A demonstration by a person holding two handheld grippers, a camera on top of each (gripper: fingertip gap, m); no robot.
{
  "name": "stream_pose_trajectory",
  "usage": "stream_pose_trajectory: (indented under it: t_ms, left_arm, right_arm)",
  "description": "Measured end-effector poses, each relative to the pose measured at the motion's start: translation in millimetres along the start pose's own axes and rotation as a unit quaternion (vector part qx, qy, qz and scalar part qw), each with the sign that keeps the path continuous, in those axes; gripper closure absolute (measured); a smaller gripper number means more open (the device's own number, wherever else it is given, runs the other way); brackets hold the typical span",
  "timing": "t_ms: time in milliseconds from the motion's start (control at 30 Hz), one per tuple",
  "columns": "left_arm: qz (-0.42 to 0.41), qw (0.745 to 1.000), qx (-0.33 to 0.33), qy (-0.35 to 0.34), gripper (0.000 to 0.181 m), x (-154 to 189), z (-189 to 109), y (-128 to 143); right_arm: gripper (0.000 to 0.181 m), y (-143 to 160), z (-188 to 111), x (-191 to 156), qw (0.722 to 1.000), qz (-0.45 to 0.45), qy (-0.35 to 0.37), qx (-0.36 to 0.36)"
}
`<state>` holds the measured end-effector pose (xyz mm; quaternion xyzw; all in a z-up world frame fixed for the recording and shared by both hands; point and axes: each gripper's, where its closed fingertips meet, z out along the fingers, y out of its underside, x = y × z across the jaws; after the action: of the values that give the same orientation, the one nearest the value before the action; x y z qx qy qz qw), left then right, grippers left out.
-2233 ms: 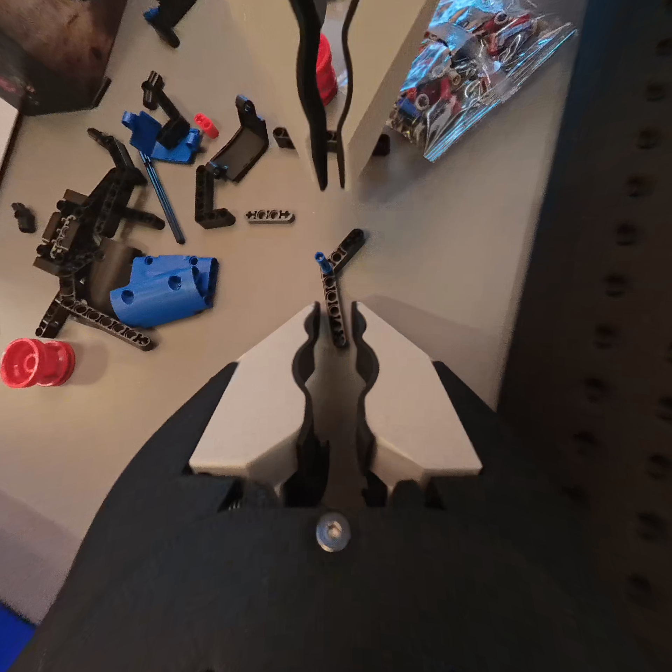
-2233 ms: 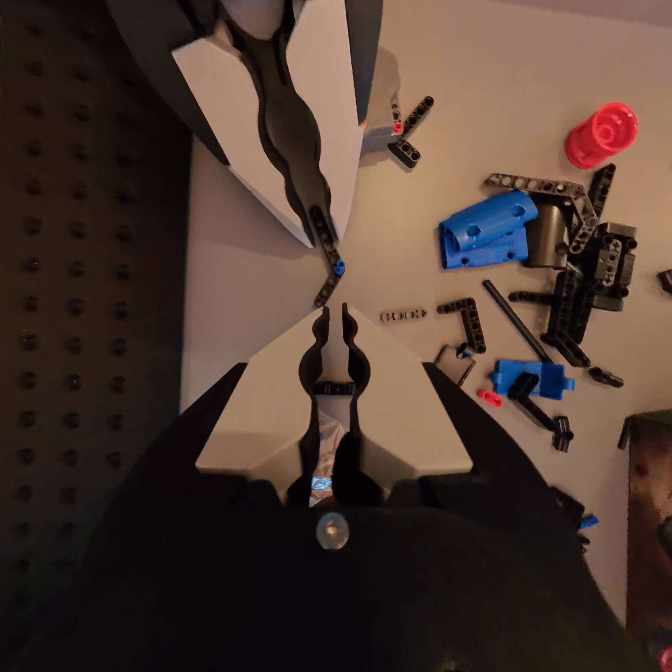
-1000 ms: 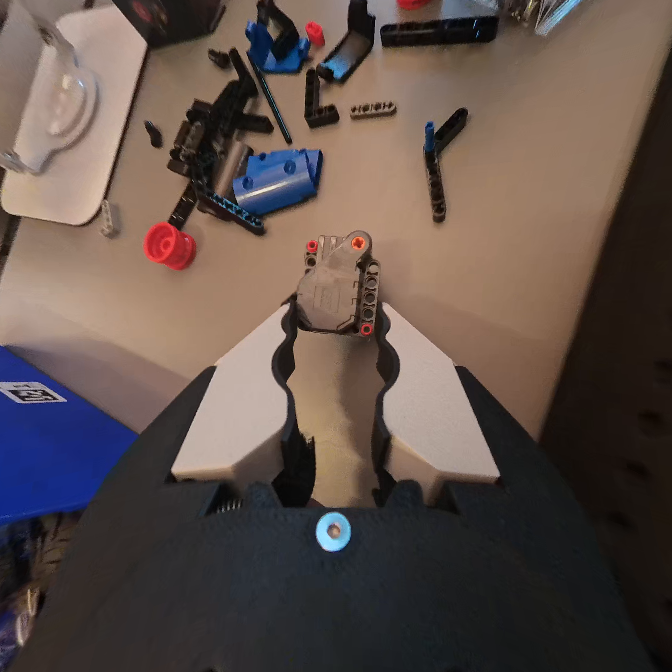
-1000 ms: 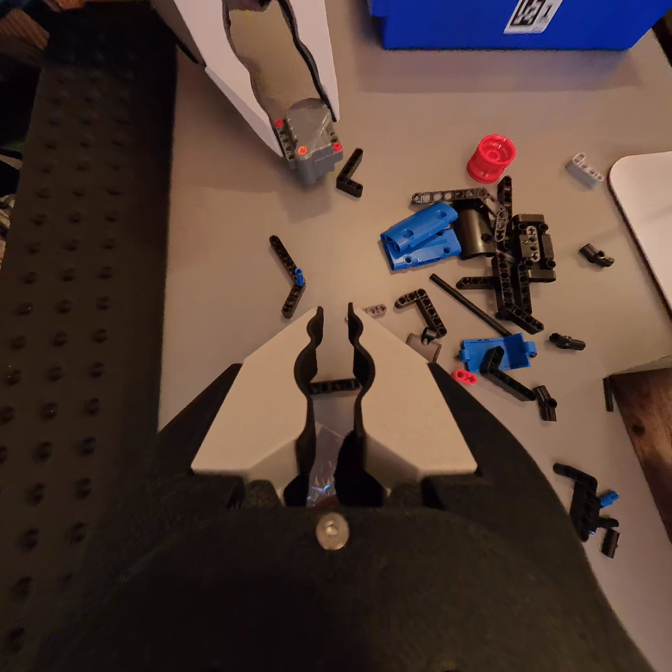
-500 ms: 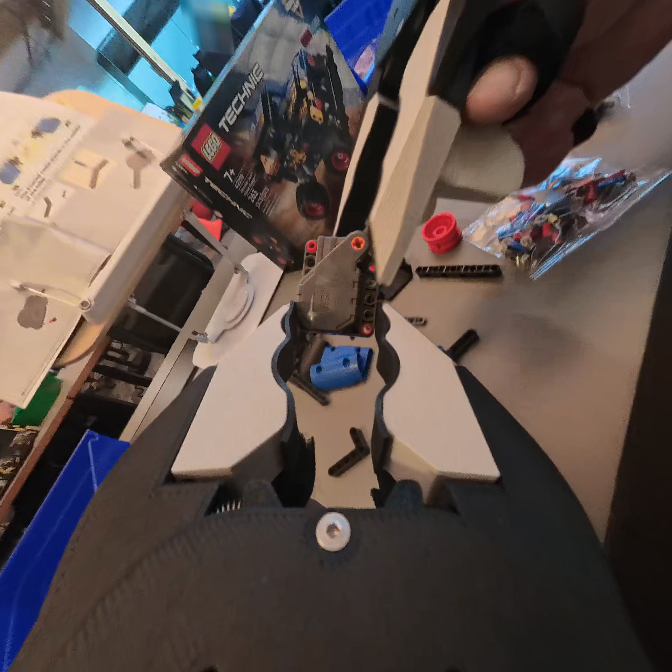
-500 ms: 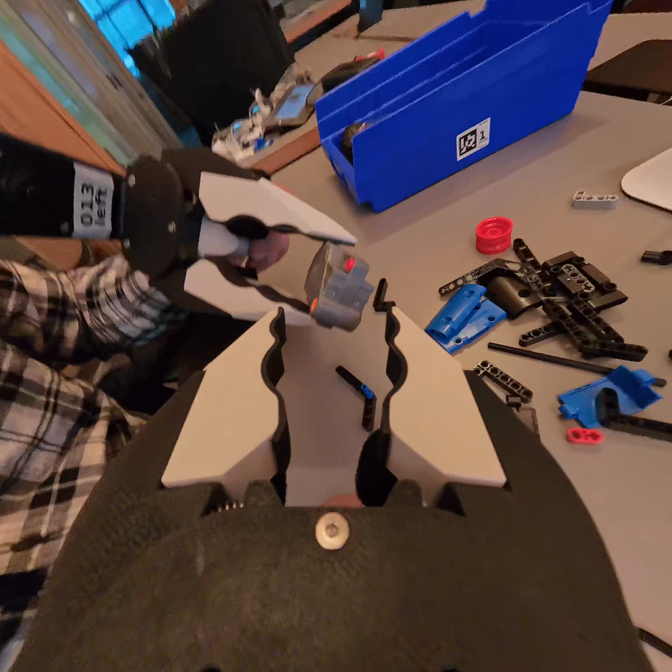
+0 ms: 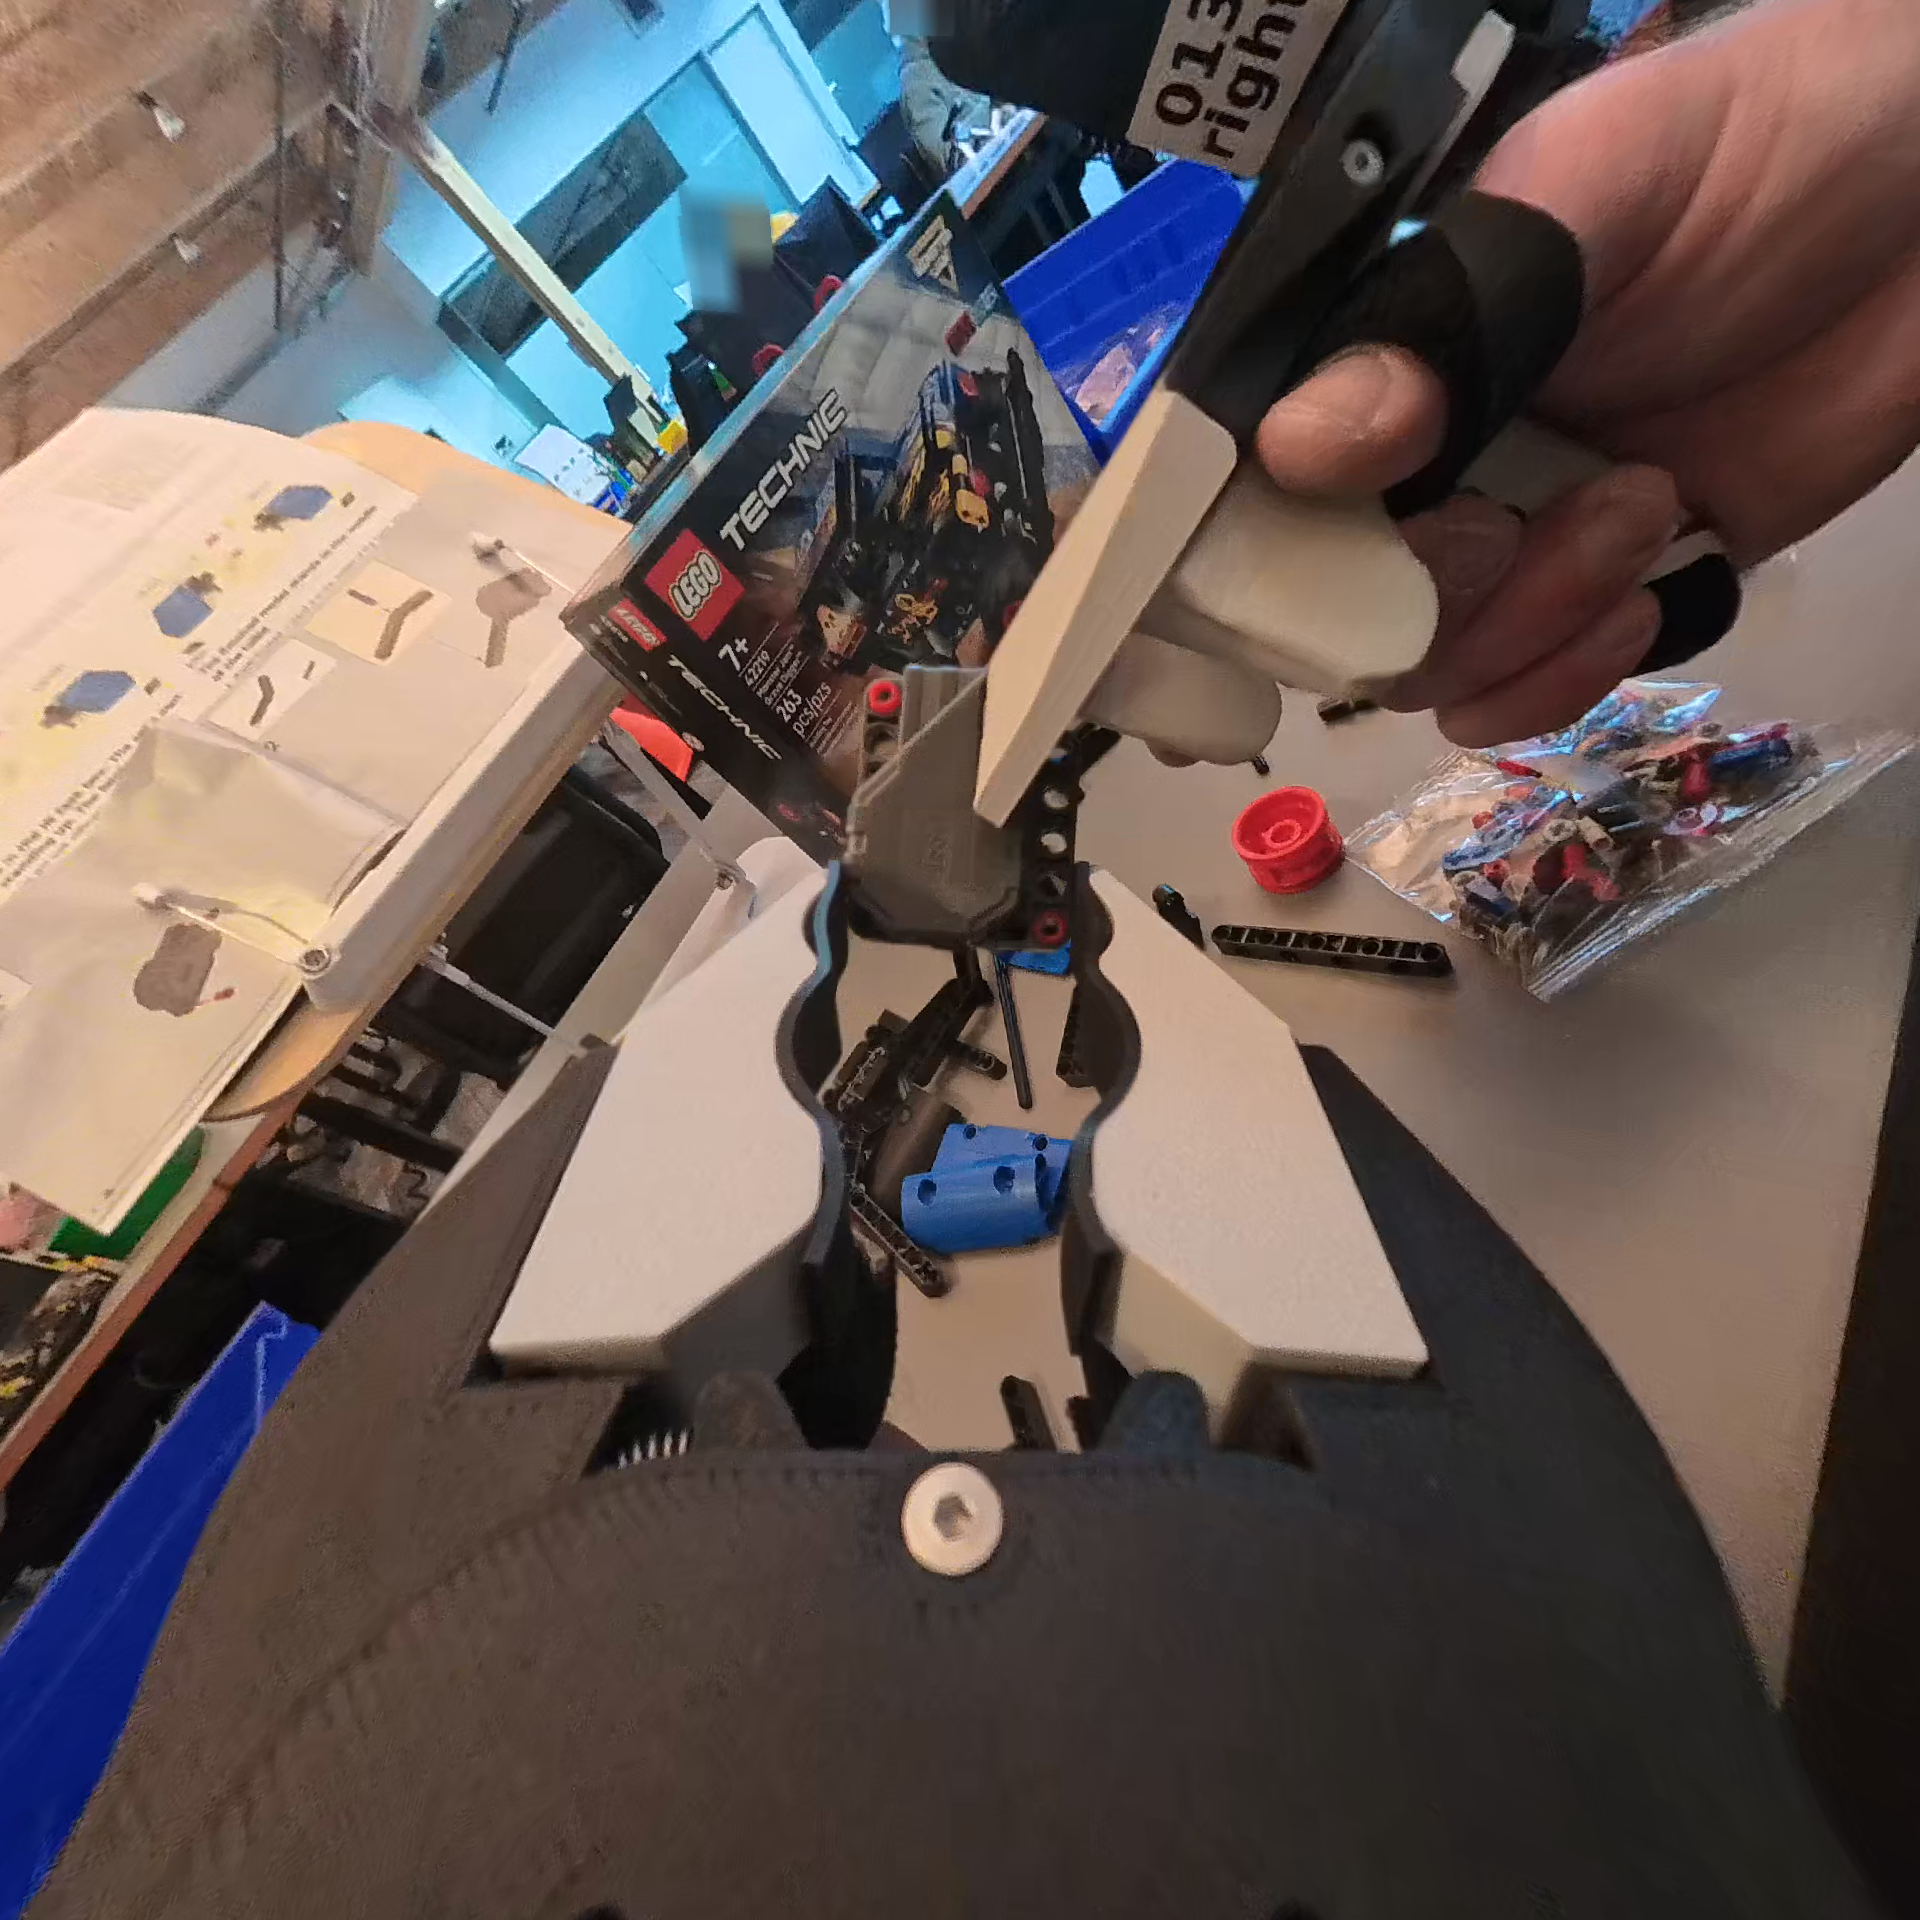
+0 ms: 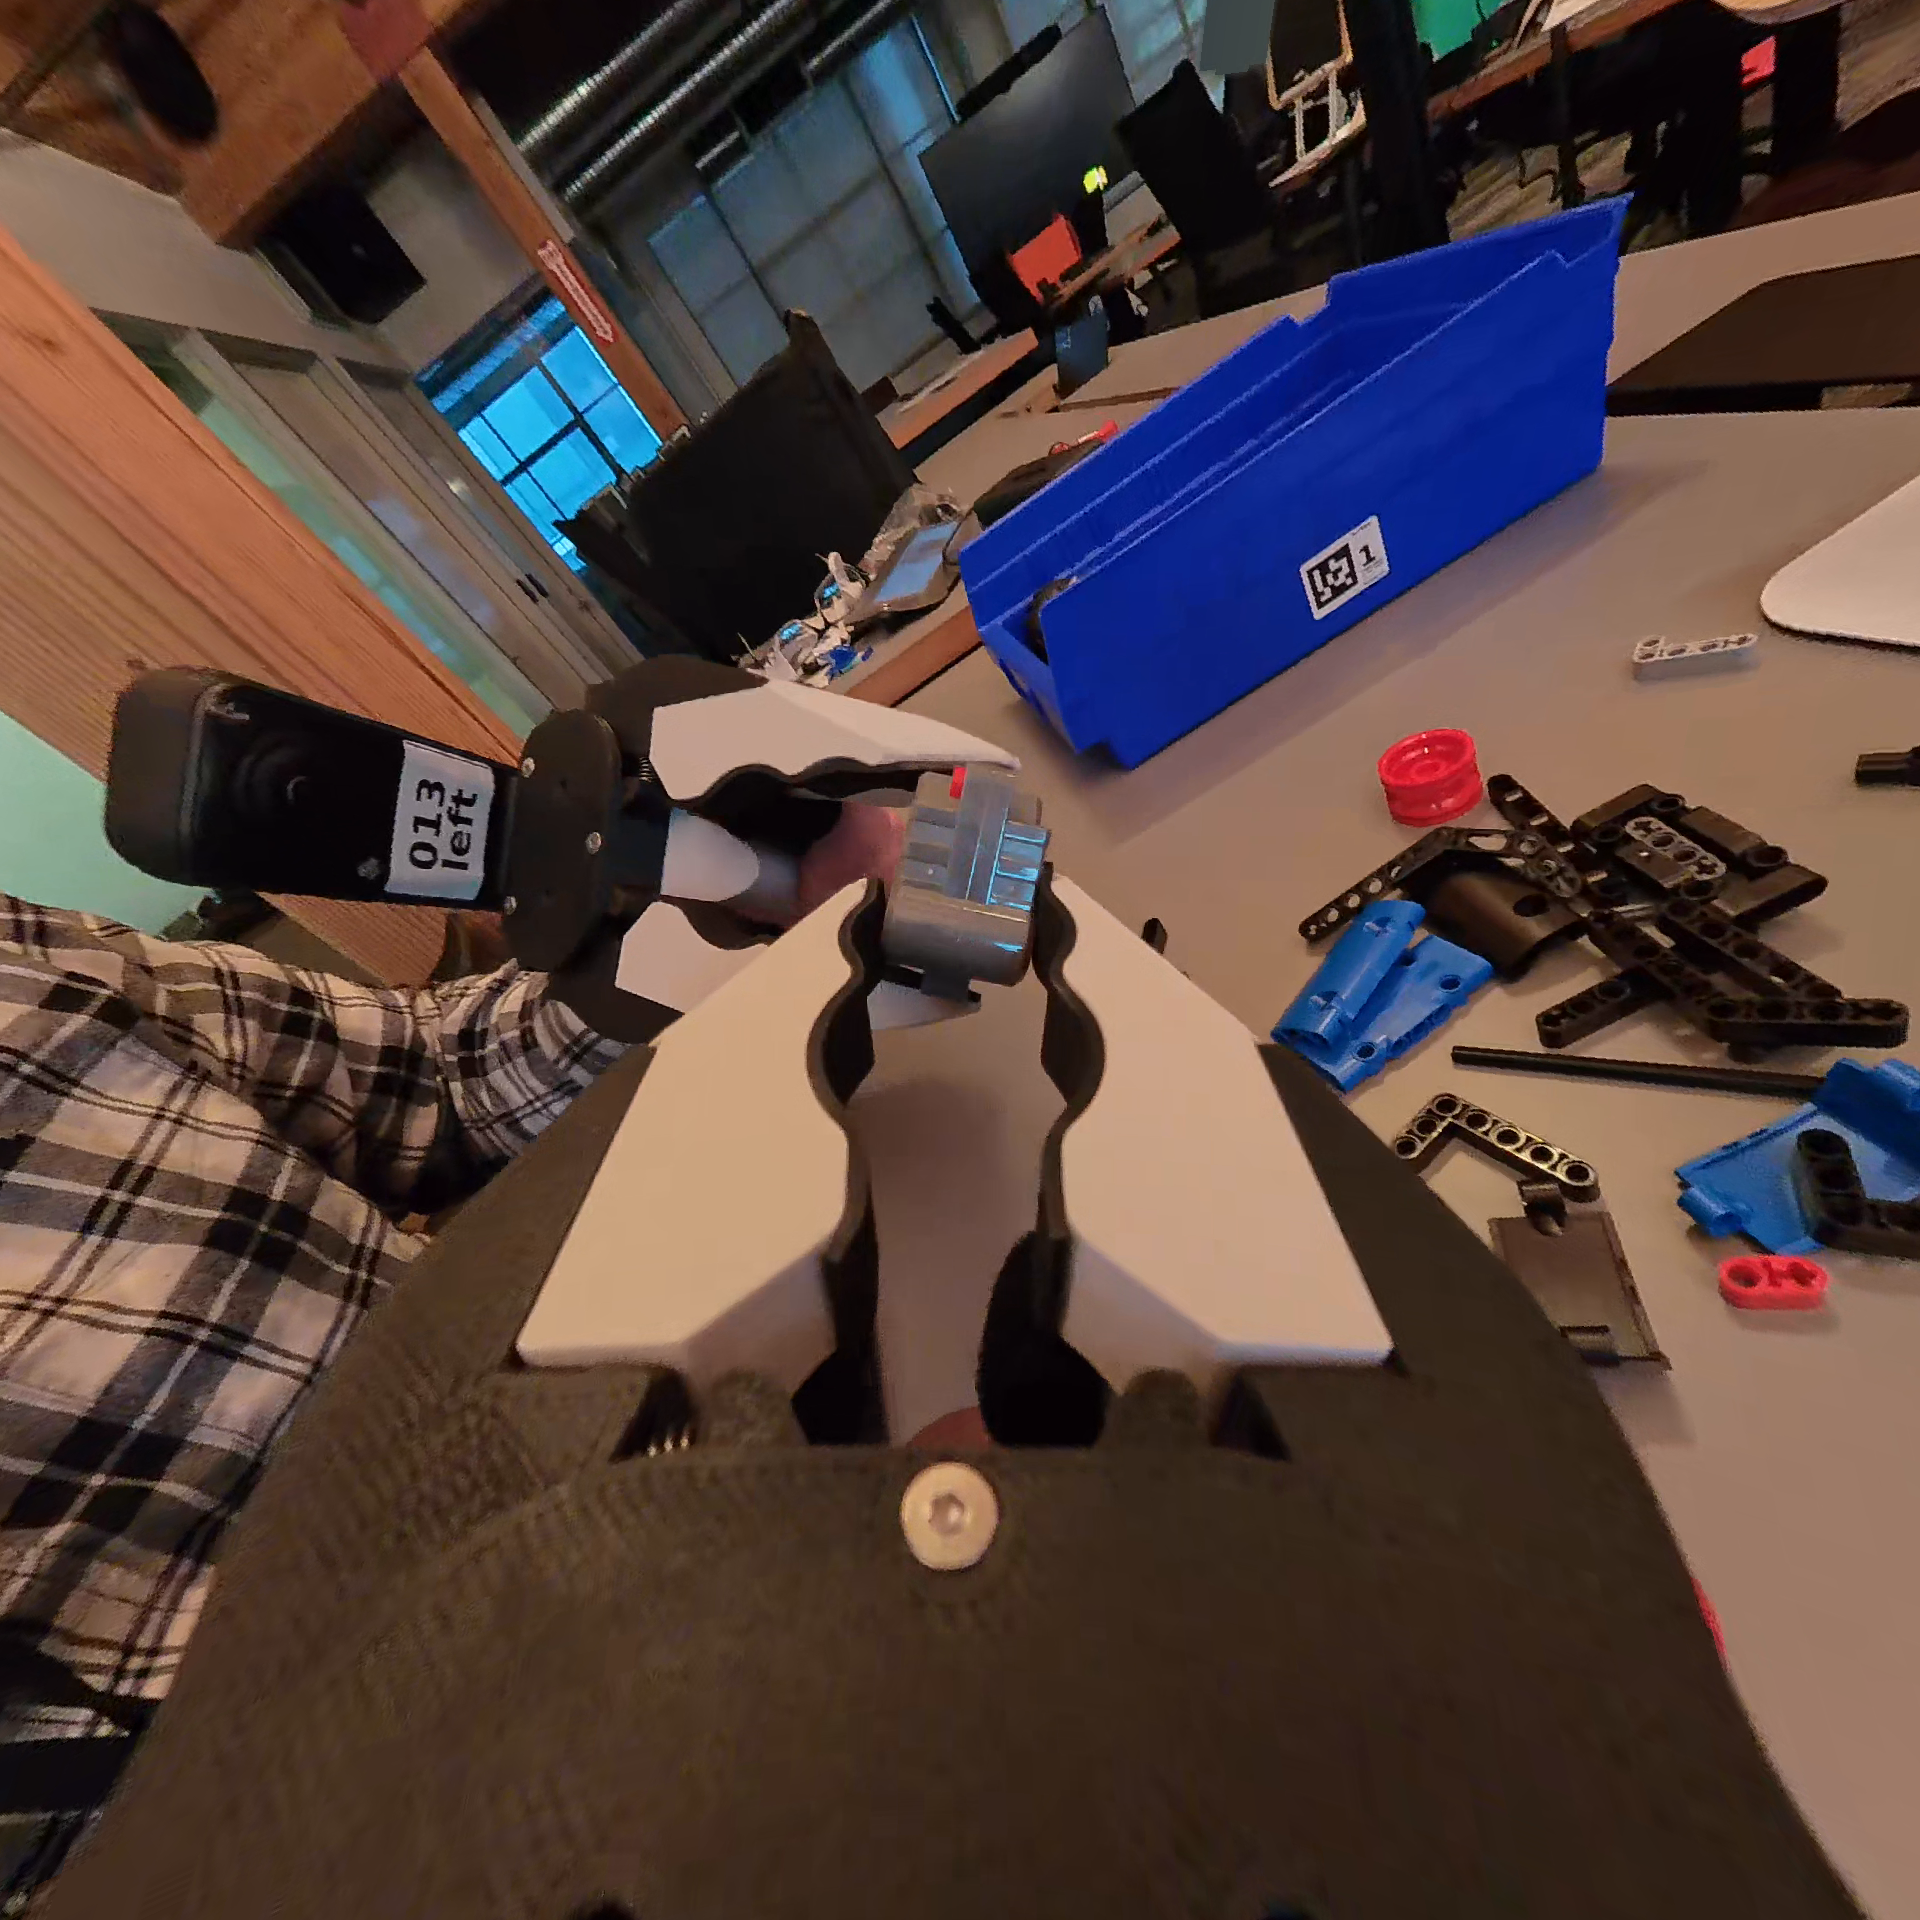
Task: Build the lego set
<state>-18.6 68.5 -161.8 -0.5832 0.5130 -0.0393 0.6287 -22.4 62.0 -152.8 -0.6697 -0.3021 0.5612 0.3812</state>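
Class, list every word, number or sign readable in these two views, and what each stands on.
I won't quote writing; these things bear it.
Set box: print, legible.
Instruction booklet: print, too blurred.
Upper white label on a black housing: legible.
Side white label on another housing: legible.
Sticker on the blue bin: legible.
Red sign far off: too small.

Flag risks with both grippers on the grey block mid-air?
1. The left gripper pinches only the grey block's lower end; if the right gripper twists, it may slip out.
2. A drop would land among the loose parts below on the table.
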Motion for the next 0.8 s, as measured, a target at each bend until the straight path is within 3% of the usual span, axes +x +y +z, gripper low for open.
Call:
stream_pose_trajectory:
  t_ms: [200, 367, 500, 667, 800]
  left_arm:
    - [0.034, 0.999, -0.005, 0.018, 0.141, 1, -3, 0]
    - [0.042, 0.997, -0.012, 0.064, 0.141, 6, -5, 1]
    - [0.055, 0.994, -0.027, 0.092, 0.141, 9, -4, 5]
    - [0.091, 0.987, -0.042, 0.127, 0.142, 22, -3, 7]
    - [0.124, 0.979, -0.067, 0.148, 0.142, 25, -3, 16]
  right_arm:
    - [0.15, 3, -4, 3, 0.999, -0.026, 0.022, 0.004]
    - [0.139, 2, -15, 6, 0.982, -0.168, 0.076, -0.036]
    - [0.128, 14, -14, 3, 0.928, -0.332, 0.115, -0.124]
    - [0.132, 24, -7, 10, 0.844, -0.468, 0.157, -0.207]
    - [0.143, 35, -1, 12, 0.82, -0.498, 0.153, -0.238]
